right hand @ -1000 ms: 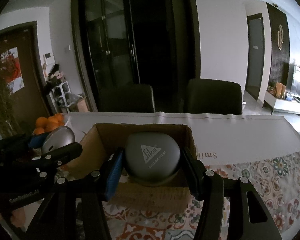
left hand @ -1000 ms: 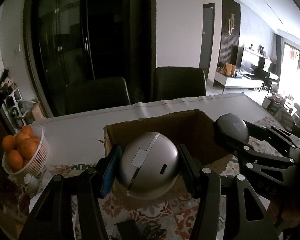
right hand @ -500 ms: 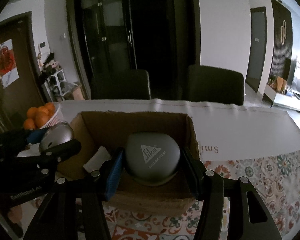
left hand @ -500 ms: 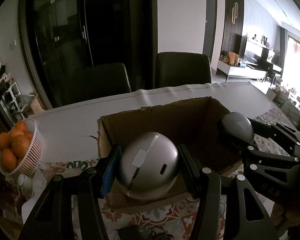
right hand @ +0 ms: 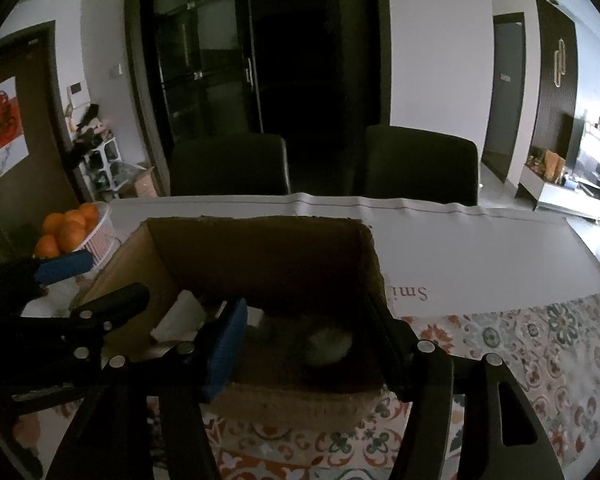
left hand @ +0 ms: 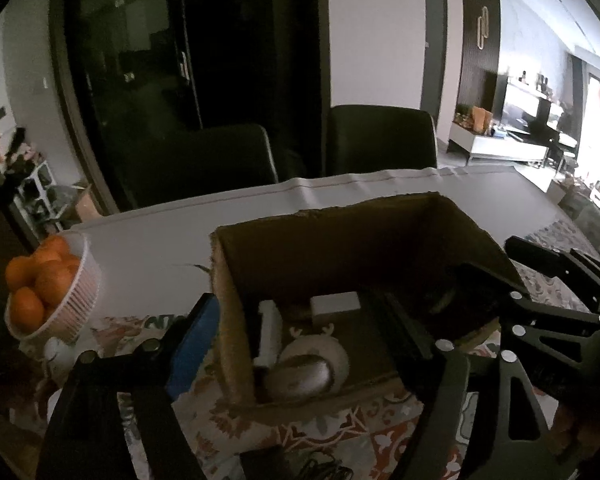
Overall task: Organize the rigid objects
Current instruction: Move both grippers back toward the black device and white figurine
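Cardboard box (left hand: 236, 320) holds one silver rounded device (left hand: 304, 376) and two white items, both grippers' jaws spread empty.

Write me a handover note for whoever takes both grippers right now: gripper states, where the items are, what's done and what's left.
Left gripper: open, empty, straddling the cardboard box's left wall.
Right gripper: open, empty, over the box's right half.
In the box: silver round device, a grey rounded item blurred in shadow, white block, white bottle-like piece.
Done: both carried items are in the box.
Left: lift both grippers clear; the views show nothing else to pack.
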`<state>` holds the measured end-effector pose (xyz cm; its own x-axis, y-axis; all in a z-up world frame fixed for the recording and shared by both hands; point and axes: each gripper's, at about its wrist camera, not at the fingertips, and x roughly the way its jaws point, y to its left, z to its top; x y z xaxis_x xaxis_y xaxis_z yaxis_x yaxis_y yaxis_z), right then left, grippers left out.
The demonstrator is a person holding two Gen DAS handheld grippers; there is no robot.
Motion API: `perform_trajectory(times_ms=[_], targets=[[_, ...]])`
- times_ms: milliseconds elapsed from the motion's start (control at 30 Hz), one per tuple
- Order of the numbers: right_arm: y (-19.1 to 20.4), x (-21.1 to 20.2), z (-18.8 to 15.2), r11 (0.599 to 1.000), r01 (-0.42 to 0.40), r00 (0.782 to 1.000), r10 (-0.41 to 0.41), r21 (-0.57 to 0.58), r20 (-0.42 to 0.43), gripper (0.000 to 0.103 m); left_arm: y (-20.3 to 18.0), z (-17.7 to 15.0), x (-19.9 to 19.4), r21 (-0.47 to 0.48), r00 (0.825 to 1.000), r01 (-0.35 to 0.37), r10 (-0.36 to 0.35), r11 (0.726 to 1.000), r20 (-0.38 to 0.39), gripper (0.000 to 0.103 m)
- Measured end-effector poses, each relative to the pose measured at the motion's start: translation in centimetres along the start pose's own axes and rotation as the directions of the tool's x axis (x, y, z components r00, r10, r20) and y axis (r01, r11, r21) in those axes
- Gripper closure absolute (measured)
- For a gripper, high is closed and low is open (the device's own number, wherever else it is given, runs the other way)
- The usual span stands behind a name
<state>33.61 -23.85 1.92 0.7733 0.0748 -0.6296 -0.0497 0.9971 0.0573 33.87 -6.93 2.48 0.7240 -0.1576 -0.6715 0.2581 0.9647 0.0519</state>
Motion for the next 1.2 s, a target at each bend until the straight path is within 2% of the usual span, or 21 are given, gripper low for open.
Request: perform_trajectory(times_ms=[133,300,833,1200], targets=[[0.1,-1.3,-0.7,1.0,0.014,1.0,-0.014,0.013,0.018,0.036,0.1,-0.8,-1.7,-0.007,0.999,-0.031,0.031,0.999,0.028,0.016],[0.5,-3.3,-1.6,1.0,0.022,0.999,-0.022,0.019,0.045,0.025,0.3,-2.5,-3.9,-0.025,0.999,-0.037,0.038,0.999,0.034,0.014],[3.5,-10.0,-5.3,0.999,0.039,0.99,-0.037,-0.016,0.133,0.016,0.5,-7.4,-10.2,-0.068,0.995,-0.055,0.06,0.996,0.077,0.005],[3.3,-12.6,-8.5,0.999,0.035,0.99,-0.036,0.004,0.139,0.014,-0.7,-10.5,-13.3,-0.056,0.985,-0.124,0.13,0.991,0.118,0.001]])
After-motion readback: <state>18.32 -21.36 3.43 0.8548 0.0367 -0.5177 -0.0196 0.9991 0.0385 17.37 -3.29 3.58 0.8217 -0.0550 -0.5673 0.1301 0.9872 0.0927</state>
